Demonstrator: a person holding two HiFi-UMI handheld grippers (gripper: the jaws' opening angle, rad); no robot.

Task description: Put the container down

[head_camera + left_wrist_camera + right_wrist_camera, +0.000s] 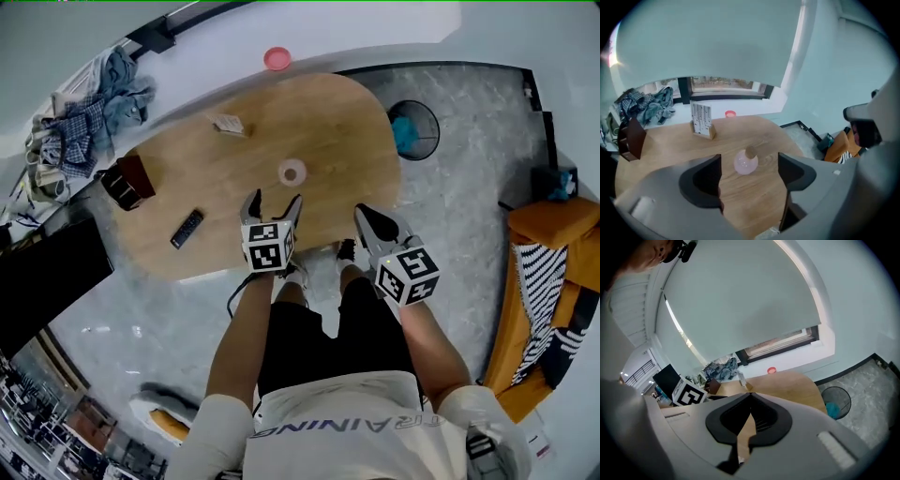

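Observation:
A small round pink container with a cork stopper stands upright on the oval wooden table. My left gripper hovers just short of it, over the table's near edge, jaws wide apart and empty. In the left gripper view the container stands on the wood beyond the two dark fingertips, touching neither, and the left gripper is open. My right gripper is at the table's near right edge. In the right gripper view its tips meet, so the right gripper is shut on nothing.
On the table lie a black remote, a dark brown box and a small wooden card stand. A pink bowl sits on the sill. A wire wastebasket stands right of the table, an orange sofa further right.

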